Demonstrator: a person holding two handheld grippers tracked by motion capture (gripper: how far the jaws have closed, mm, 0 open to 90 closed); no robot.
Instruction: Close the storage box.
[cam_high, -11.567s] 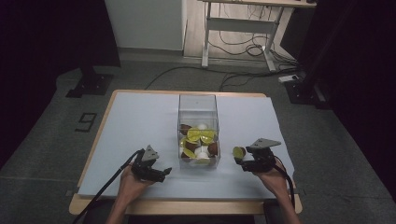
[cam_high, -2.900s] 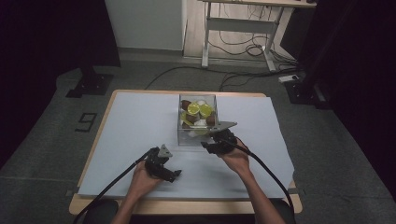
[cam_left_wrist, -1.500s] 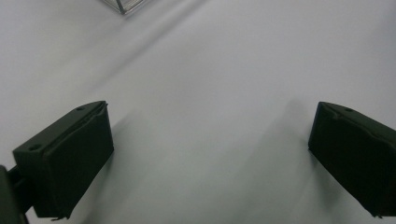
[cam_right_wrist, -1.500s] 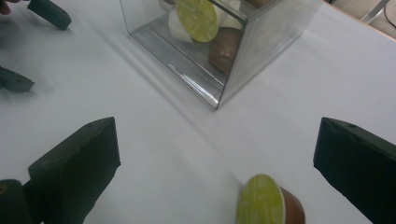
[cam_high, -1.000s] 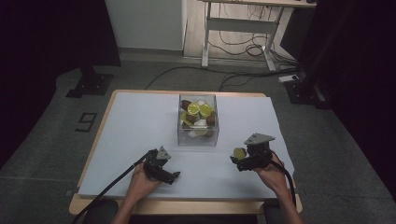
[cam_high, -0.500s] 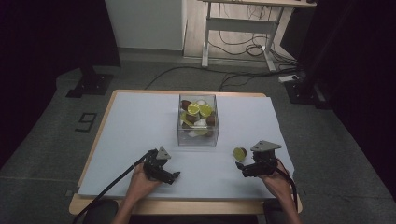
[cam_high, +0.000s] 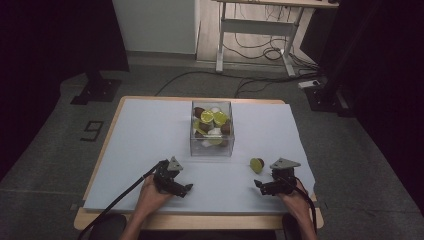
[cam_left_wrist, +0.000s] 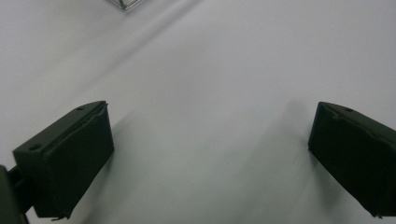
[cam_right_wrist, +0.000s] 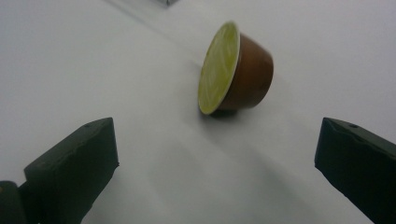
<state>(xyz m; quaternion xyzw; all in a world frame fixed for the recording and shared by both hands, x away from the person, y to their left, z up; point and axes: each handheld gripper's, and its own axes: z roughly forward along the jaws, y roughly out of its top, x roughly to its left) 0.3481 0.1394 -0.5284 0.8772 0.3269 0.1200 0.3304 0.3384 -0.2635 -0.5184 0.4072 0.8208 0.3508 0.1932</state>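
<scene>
- A single coffee capsule (cam_high: 257, 164) lies on its side on the white sheet that covers the desk (cam_high: 150, 130), to the right of the clear box and near the front right part of the sheet.
- In the right gripper view the capsule (cam_right_wrist: 235, 70) shows a yellow-green foil lid turned to that view's left and a brown body behind it; it rests on the sheet ahead of the jaws, apart from both.
- The right tongs (cam_high: 265, 186) sit near the front edge of the desk, held in the person's right hand (cam_high: 296, 199); the jaws stand wide apart with nothing between them, and the capsule lies just beyond their tips.
- The left tongs (cam_high: 180, 189) rest low over the sheet at the front left, gripped by the left hand (cam_high: 150, 192); in the left gripper view (cam_left_wrist: 205, 154) the jaws are spread wide over bare white sheet.
- The clear box (cam_high: 212, 145) stands near the middle of the desk, well apart from both tongs, and holds a heap of capsules (cam_high: 212, 124) with yellow-green, white and brown faces.
- A black cable (cam_high: 115, 202) trails from the left tongs off the front edge of the desk.
</scene>
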